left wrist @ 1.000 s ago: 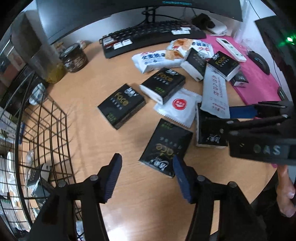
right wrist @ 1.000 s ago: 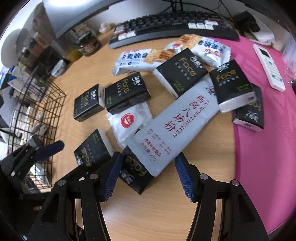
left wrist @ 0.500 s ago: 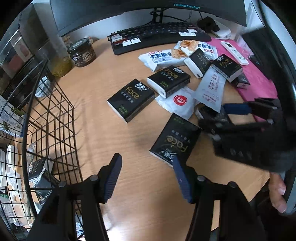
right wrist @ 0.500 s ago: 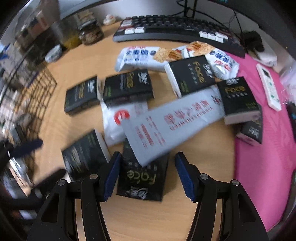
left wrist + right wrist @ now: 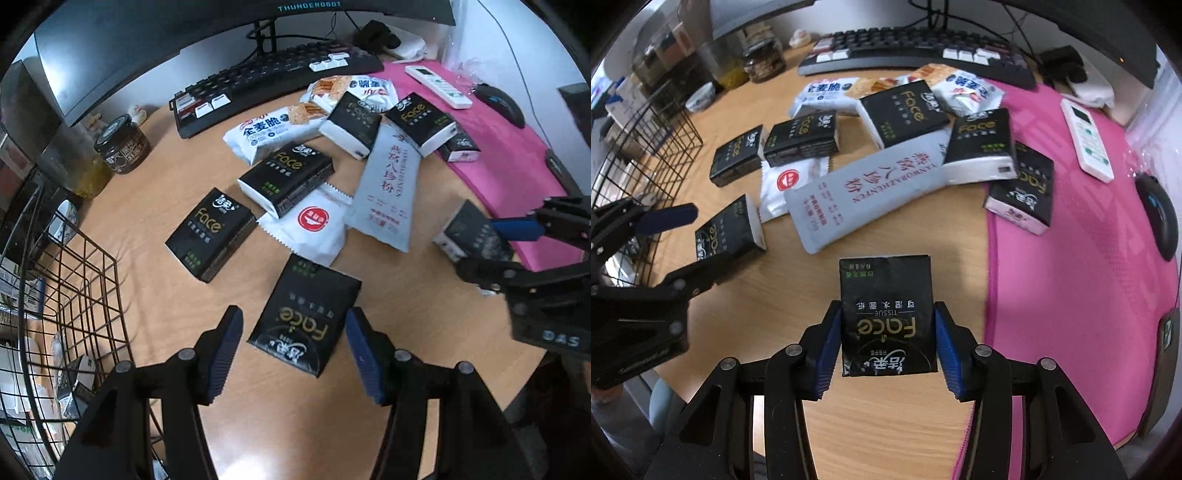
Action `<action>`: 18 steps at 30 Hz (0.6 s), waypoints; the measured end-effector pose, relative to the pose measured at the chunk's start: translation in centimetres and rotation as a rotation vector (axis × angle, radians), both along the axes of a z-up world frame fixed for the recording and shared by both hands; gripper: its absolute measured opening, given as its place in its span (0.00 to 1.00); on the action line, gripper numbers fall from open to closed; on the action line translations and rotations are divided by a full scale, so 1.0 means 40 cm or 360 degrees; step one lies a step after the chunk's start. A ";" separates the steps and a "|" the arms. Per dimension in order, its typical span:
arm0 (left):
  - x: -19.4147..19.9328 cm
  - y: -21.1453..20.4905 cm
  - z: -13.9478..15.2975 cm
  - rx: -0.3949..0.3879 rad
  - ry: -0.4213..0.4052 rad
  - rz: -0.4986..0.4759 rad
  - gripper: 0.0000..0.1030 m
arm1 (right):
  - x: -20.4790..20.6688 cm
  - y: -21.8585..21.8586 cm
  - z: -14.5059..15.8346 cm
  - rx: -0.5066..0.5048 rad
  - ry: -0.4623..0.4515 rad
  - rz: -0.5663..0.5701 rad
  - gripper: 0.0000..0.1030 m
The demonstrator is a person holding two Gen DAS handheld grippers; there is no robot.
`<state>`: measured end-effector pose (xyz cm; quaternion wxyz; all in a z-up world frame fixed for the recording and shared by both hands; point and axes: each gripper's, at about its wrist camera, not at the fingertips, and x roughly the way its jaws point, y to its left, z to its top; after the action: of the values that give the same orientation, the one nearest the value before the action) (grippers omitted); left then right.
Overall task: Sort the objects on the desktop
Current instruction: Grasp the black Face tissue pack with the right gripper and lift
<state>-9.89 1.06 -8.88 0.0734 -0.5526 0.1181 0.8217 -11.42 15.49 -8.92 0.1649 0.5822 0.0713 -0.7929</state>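
Several black "Face" tissue packs and white snack packets lie on the wooden desk. My right gripper (image 5: 886,343) is shut on one black tissue pack (image 5: 886,314) and holds it above the desk's front edge; the pack also shows in the left wrist view (image 5: 471,232). My left gripper (image 5: 293,349) is open, its fingers on either side of another black tissue pack (image 5: 304,317) lying flat; that pack shows in the right wrist view (image 5: 729,229). A long grey sachet (image 5: 864,192) and a white packet with a red circle (image 5: 786,184) lie in the middle.
A black wire basket (image 5: 74,295) stands at the left with small items in it. A keyboard (image 5: 273,77) and monitor are at the back, with a jar (image 5: 122,144) at the back left. A pink mat (image 5: 1089,258) on the right holds a remote (image 5: 1087,140) and mouse (image 5: 1158,214).
My right gripper closed on the black tissue pack that lay under the grey sachet and pulled it back off the pile. My left gripper moved forward around the nearest pack.
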 end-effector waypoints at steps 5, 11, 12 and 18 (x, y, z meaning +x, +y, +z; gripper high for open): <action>-0.011 0.003 -0.021 0.0006 -0.0036 -0.0010 0.62 | -0.005 0.009 -0.009 -0.0035 -0.0018 -0.0010 0.46; -0.016 0.002 -0.033 0.0027 -0.0071 0.0007 0.53 | -0.007 0.007 -0.006 -0.0052 -0.0012 -0.0005 0.46; -0.015 0.001 -0.034 0.0030 -0.0074 0.0010 0.52 | -0.007 0.006 -0.005 -0.0052 -0.0011 -0.0005 0.46; -0.011 -0.006 -0.018 0.0063 -0.0069 0.0047 0.51 | -0.006 0.007 0.004 -0.0057 -0.0009 -0.0006 0.46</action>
<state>-10.34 0.81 -9.60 0.0746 -0.5703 0.0921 0.8128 -11.65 15.76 -8.77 0.1739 0.5816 0.0555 -0.7927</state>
